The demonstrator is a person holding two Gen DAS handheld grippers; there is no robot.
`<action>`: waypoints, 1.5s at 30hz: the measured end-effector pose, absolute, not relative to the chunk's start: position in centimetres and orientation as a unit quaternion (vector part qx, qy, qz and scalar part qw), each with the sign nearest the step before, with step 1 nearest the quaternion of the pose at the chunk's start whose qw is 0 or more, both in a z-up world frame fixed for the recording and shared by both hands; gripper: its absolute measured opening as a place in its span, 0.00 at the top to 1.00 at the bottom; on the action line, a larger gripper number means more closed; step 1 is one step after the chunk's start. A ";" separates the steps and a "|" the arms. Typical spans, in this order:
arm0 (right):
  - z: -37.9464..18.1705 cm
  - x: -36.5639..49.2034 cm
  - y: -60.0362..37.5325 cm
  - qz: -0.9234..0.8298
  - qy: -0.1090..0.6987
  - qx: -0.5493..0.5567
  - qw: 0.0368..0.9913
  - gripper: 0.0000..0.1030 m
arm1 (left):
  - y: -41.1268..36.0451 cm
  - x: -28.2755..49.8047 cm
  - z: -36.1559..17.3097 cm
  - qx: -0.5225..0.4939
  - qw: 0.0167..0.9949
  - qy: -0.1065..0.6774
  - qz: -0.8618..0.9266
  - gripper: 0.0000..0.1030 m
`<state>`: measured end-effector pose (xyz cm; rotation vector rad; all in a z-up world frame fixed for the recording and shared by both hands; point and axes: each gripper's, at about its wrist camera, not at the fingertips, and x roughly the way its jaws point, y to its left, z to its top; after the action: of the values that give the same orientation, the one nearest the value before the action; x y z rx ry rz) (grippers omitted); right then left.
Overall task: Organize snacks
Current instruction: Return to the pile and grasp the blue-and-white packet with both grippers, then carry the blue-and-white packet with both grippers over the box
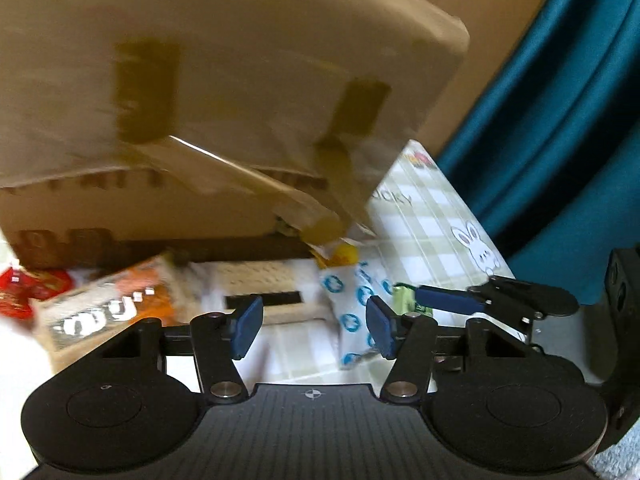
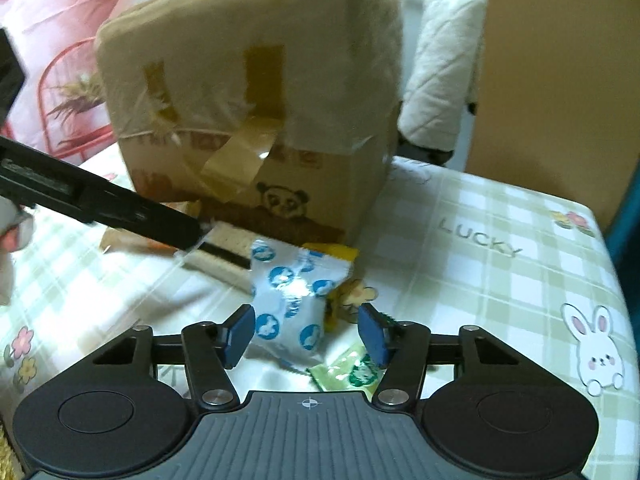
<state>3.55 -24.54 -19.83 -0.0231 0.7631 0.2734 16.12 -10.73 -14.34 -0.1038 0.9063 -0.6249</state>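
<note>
The right tool [image 2: 307,334] points down at the tabletop [image 2: 480,280], which is covered in a green-and-white checked cloth with rabbit and flower prints. Its blue pads stand apart, with a white snack packet with blue round prints [image 2: 294,300] between them. The left pad [image 2: 239,334] sits just beside the packet's lower edge, but whether it presses on it cannot be told; the right pad is clear of it. Just below the right pad lies a small green sachet [image 2: 346,372], and a yellow packet [image 2: 340,256] peeks out behind the white one, ahead of the tool. Further ahead stands a taped cardboard box [image 2: 256,120] with a panda print low on its side. A flat beige wafer pack [image 2: 224,256] lies at the box's foot, ahead and to the left.

The left tool [image 1: 314,330] also has its pads apart, with nothing between them. Ahead of its right pad lies the same white packet [image 1: 348,312]; ahead and to its left sit an orange snack pack [image 1: 116,304] and red wrappers [image 1: 28,288]. The right tool's blue-tipped finger [image 1: 448,300] reaches in from the right side, close to the green sachet [image 1: 404,296].
</note>
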 end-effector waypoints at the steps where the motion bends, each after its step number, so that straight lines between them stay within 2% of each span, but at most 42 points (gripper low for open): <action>1: -19.9 3.6 -24.4 0.136 0.372 -0.011 0.918 0.48 | -11.2 16.2 -14.5 -0.048 0.849 0.432 -0.301 0.43; 10: -21.0 4.6 -24.0 0.153 0.382 -0.004 0.911 0.48 | -13.6 17.4 -16.3 -0.048 0.831 0.452 -0.321 0.43; 16: -21.5 4.8 -23.8 0.151 0.387 0.008 0.910 0.54 | -15.4 18.5 -18.0 -0.048 0.819 0.466 -0.330 0.43; 17: -21.5 4.8 -23.8 0.148 0.385 0.008 0.911 0.55 | -15.7 18.4 -18.1 -0.039 0.820 0.465 -0.330 0.44; 18: -21.5 4.7 -23.7 0.146 0.385 0.009 0.911 0.56 | -15.8 18.2 -18.1 -0.030 0.821 0.464 -0.332 0.50; 23: -21.1 4.0 -23.3 0.155 0.385 0.012 0.910 0.61 | -15.2 17.5 -18.2 -0.037 0.815 0.464 -0.344 0.56; 45: -12.5 2.8 -17.0 0.184 0.294 -0.045 0.937 0.61 | -7.3 13.4 -9.2 -0.071 0.878 0.354 -0.315 0.57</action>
<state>2.76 -16.98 -12.52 -0.0916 0.6003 0.3757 13.42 -7.26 -9.17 -0.1486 0.7380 -0.6561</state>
